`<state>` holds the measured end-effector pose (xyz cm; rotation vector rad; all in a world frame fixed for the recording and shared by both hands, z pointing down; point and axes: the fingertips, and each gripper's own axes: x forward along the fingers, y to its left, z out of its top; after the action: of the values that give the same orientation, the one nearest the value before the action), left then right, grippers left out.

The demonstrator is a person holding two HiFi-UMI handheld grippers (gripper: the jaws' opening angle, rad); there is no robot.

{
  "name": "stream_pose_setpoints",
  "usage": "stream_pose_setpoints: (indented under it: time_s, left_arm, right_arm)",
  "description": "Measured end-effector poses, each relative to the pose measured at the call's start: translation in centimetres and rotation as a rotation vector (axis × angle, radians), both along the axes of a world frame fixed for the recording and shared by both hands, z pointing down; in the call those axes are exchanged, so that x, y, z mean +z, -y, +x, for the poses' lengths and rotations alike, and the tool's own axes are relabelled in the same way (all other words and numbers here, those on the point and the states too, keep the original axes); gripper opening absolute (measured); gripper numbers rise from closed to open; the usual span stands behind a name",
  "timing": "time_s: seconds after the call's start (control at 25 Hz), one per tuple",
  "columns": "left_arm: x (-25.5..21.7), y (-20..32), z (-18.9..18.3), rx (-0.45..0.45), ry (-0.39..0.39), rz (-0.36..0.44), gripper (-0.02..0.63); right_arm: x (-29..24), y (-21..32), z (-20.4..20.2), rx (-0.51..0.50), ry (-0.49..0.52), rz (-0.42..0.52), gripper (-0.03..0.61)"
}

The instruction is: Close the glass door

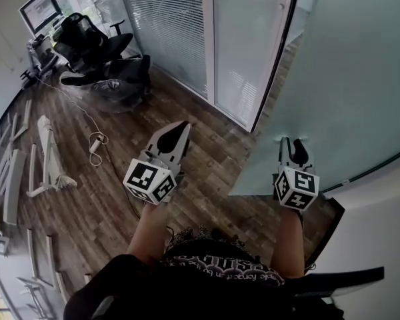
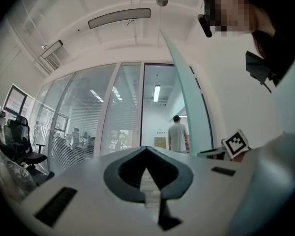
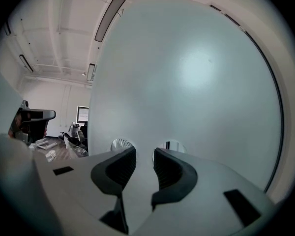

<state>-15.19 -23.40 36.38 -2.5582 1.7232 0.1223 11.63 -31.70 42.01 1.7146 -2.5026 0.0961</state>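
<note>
Forearms and a dark top fill the bottom of the head view, and each hand holds a gripper out over the wood floor [image 1: 207, 179]. The left gripper [image 1: 180, 131] points up-left into the open room, with no glass near its tips. The right gripper [image 1: 292, 141] points straight at the frosted door [image 1: 347, 79], which stands swung open on the right. The door's free edge lies between the two grippers, and its frame [image 1: 275, 59] is ahead and to the left. The right tips are at the pane or just short of it; whether they touch cannot be told.

From the left gripper view, the jaws are pressed together to a point with nothing in them. The door shows edge-on as a thin upright blade to the right of the claw, with the open doorway and a person [image 2: 177, 134] standing beyond it.

From the right gripper view, the jaws stand apart with a narrow gap, and only pane shows through it, so nothing is gripped. The door face fills the view squarely ahead, and two round clear spots [image 3: 120, 144] sit just behind the tips.

The right hand is clearly the nearer one. The leaf stands upright and broadside to that claw, so closing it likely means pressing the face so that it swings left toward the frame.
</note>
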Motion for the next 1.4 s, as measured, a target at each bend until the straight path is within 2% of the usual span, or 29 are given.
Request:
stream_pose_setpoints:
  time_s: [0.24, 0.4, 0.72, 1.08, 1.4]
  left_arm:
    - [1.3, 2.8, -2.2, -0.010, 0.003, -0.033, 0.002]
    - [1.8, 5.9, -3.7, 0.015, -0.007, -0.038, 0.002]
    - [0.8, 16.1, -6.2, 0.105, -0.001, -0.024, 0.002]
    - [0.8, 23.9, -5.6, 0.237, -0.004, -0.028, 0.002]
    - [2.2, 30.3, -5.6, 0.225, -0.029, -0.052, 0.002]
  right_arm:
    - [0.1, 4.2, -1.2, 0.029, 0.000, -0.004, 0.115]
    - [0.1, 6.9, -1.7, 0.069, 0.001, 0.009, 0.115]
    - [-0.2, 13.0, -2.9, 0.147, 0.010, 0.036, 0.114]
    - [-0.5, 19.0, -2.9, 0.230, -0.002, 0.033, 0.114]
    - [-0.2, 25.3, -2.2, 0.249, -0.011, 0.033, 0.114]
